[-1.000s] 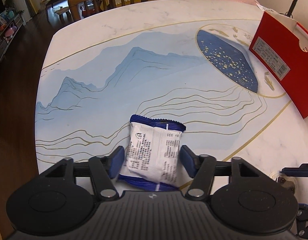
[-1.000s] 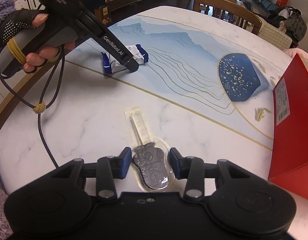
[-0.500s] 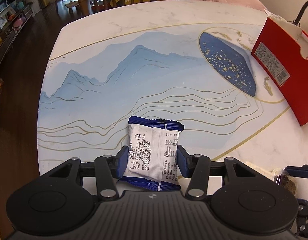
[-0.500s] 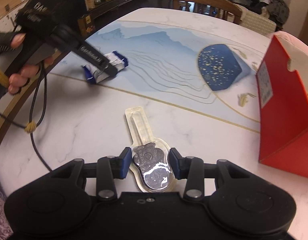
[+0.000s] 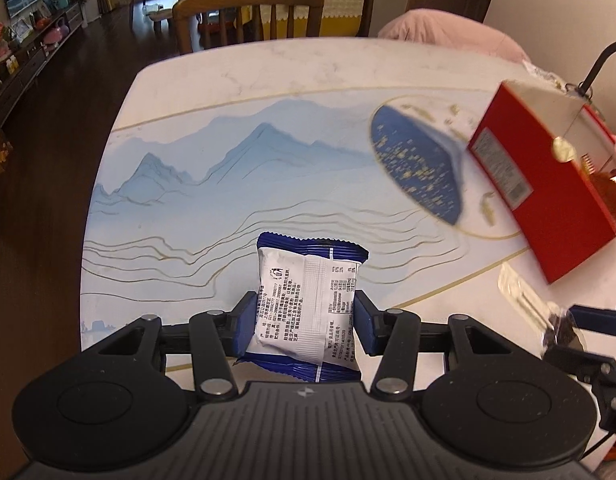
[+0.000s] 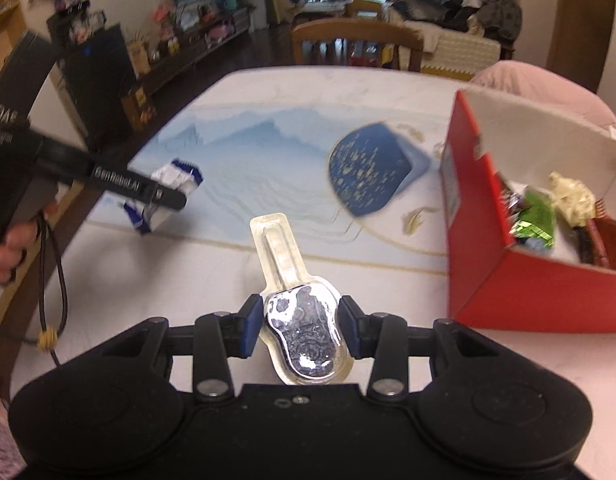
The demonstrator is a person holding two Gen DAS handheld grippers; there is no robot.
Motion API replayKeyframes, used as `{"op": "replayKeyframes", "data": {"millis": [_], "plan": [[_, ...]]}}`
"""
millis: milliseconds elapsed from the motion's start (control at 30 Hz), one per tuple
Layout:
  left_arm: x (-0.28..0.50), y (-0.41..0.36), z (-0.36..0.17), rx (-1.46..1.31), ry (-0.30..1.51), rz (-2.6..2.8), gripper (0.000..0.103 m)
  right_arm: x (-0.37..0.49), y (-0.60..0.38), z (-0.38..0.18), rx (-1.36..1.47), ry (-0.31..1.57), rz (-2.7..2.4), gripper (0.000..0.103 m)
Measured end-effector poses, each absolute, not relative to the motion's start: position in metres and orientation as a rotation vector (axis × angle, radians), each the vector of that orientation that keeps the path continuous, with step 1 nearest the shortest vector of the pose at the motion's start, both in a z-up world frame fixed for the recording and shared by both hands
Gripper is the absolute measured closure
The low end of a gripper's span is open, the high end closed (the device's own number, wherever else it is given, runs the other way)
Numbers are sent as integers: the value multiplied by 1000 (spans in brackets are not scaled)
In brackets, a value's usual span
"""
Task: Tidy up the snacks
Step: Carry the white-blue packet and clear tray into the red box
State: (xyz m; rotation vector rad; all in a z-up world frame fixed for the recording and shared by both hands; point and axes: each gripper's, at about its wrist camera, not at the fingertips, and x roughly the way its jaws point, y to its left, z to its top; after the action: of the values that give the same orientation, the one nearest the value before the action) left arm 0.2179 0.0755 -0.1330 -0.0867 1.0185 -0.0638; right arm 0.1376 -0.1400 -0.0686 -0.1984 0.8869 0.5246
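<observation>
So you've got one snack in each hand right now. Your left hand-held gripper (image 5: 304, 322) is pinching the blue-and-white snack packet (image 5: 308, 300) by its two side edges, and in the right wrist view that packet looks lifted off the surface (image 5: 228, 92), hanging a bit tilted. Your right hand-held gripper (image 6: 302, 326) has its pads closed on the clear blister pack with the dark chocolate lolly (image 6: 304, 328), stick end pointing away from you. The red box (image 6: 520, 276) is standing open just off to the right of it, with a few wrapped snacks already inside.

Stuff I'd watch for from here:

- That packet is a puffy pillow bag held only by the sides. Squeeze too hard and you crush what's in it, too soft and it slides out on the way over, especially if you swing it fast (the frames are already blurry)
- The blister pack is slick plastic and the pads only grip the wide end, so the long stick end could catch the box's near wall and twist it out of your grip
- Both hands look headed for the same box, which I'd guess is light cardboard. Bump a wall and it may slide or tip. Go one at a time
</observation>
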Motion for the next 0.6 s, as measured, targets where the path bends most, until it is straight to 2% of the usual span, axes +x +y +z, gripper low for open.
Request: {"op": "replayKeyframes", "data": {"millis": [600], "plan": [[215, -3, -57, -124, 902, -133, 54, 155, -211, -3, -109, 740, 416, 63]]}}
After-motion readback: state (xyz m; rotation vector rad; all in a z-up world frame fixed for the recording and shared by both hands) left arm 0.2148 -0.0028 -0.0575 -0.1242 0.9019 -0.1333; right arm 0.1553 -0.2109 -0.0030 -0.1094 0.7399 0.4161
